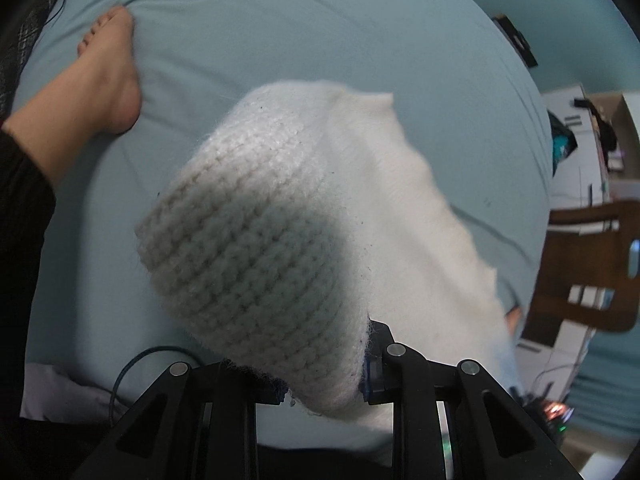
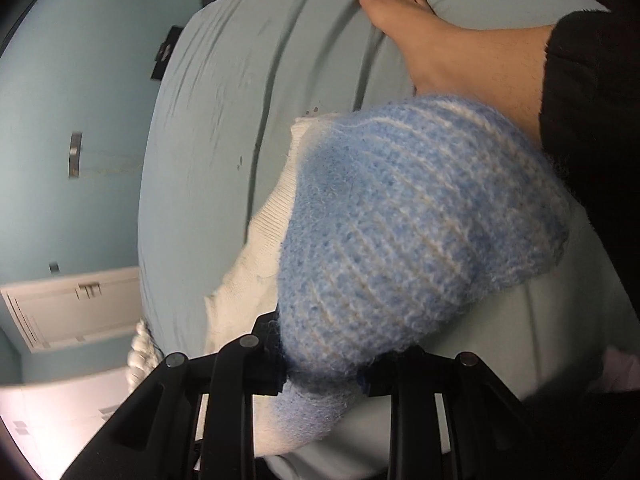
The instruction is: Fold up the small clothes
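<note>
Gripping the knit garment (image 1: 256, 236) in both tools, left tool (image 1: 325, 394) and right tool (image 2: 322, 384), above the bed (image 1: 280, 40); thin pinch, could slip loose, bunch up.

A bare foot (image 1: 114, 76) is pressing into the pale teal bed sheet (image 1: 304, 36) near the bed's far left edge in the left wrist view, its leg running back into a black trouser leg (image 1: 20, 216), and the same foot (image 2: 404, 16) is lying toward the far right edge of the sheet (image 2: 224, 120) in the right wrist view. A dark cable (image 1: 128, 368) is looping on the sheet at the bed's near edge, while a wooden chair (image 1: 588, 264) is standing off the bed's right side with cluttered white shelving (image 1: 580, 128) behind it. Beyond the bed's left edge in the right wrist view, a white panelled door (image 2: 72, 304) is showing below a teal wall (image 2: 60, 80) that is carrying a small metal handle (image 2: 75, 155).
</note>
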The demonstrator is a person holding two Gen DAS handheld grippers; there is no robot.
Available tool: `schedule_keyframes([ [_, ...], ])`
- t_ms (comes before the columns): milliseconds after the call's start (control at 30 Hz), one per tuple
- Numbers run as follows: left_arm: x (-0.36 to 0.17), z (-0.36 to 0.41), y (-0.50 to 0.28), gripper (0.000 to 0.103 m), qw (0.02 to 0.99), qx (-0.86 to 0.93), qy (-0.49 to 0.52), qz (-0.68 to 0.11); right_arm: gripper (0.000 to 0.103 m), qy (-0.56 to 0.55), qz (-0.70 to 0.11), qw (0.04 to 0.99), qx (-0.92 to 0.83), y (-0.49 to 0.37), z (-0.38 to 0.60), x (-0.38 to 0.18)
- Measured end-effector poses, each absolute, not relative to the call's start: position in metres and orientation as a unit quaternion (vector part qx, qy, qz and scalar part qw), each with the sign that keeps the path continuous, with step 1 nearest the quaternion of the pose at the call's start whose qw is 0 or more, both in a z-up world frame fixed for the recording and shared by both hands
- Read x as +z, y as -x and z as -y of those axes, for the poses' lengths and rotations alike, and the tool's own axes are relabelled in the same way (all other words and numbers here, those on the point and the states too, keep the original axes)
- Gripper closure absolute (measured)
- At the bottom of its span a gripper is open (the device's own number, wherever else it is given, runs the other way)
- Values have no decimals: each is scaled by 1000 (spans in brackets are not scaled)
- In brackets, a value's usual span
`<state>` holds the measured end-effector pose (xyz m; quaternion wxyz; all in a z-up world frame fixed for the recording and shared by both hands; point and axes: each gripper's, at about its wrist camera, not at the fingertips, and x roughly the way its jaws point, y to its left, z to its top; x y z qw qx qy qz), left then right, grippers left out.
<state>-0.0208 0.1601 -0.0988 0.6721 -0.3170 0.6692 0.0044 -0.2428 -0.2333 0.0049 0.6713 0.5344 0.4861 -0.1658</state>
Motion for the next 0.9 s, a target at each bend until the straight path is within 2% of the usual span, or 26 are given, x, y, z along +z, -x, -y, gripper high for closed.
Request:
schedule_keyframes([
  [100,-92,-162,-23,79,665,8,350,-659,80,-562,-481,650,-176,198,232,9],
  [233,-102,-171,-82,77,658,21,393,-641,67,-602,-451,632,-187,134,257,-2],
  [267,-111,-167,-103,74,656,18,408,-635,64,-602,-447,635,-188,115,265,-9],
  [333,-136,-154,-148,69,658,-11,404,-635,48,-577,-446,659,-183,66,279,-28],
  [367,-154,-148,-168,55,658,-33,408,-632,45,-536,-464,684,-174,36,283,-43],
  [400,-172,-142,-182,48,662,-65,403,-629,45,-497,-484,701,-167,15,285,-56],
  [500,-206,-136,-196,49,696,-47,343,-629,44,-410,-546,717,-139,-26,284,-104],
  [567,-209,-136,-195,49,702,-59,328,-629,44,-401,-534,734,-123,-31,292,-110],
  [667,-189,-130,-193,46,734,-72,262,-623,44,-420,-437,788,-103,-18,319,-92],
  [700,-178,-109,-204,36,752,-68,226,-615,42,-410,-416,803,-120,-13,330,-88],
  [767,-160,-98,-195,24,789,-60,148,-593,42,-393,-414,809,-135,-6,344,-96],
  [900,-143,-73,-177,24,836,-73,50,-541,44,-343,-454,808,-149,3,351,-117],
])
